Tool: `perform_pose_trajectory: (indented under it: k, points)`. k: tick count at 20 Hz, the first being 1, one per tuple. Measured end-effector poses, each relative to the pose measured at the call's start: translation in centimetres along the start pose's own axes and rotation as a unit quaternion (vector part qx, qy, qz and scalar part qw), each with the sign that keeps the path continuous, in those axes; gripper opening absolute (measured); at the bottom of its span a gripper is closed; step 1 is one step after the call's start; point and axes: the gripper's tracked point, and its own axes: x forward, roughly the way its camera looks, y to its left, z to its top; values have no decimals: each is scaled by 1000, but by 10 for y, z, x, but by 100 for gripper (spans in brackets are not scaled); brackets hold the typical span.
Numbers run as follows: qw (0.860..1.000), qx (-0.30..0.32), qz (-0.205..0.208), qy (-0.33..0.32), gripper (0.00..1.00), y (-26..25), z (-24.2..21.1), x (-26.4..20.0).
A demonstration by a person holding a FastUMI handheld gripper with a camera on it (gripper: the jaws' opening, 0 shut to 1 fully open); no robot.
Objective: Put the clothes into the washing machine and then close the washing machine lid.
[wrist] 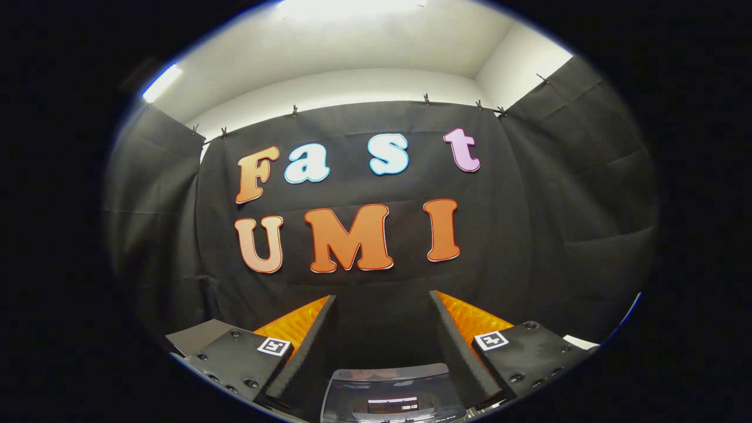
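My gripper points at the booth wall, fingers spread apart with nothing between them. The washer lid sits just below, between the fingers.

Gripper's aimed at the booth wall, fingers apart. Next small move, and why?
Probably tilt the gripper downward. Its fingers stand open with nothing between them, pointing at the black cloth wall. Just below them sits a dark glossy surface, possibly the washing machine's top; the clothes need finding first.
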Motion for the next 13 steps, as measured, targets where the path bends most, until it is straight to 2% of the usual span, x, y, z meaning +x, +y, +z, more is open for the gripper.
perform_pose_trajectory:
  k: [13]
  points:
    - [1000, 2, 1, 6, 98, 0, -5, 3]
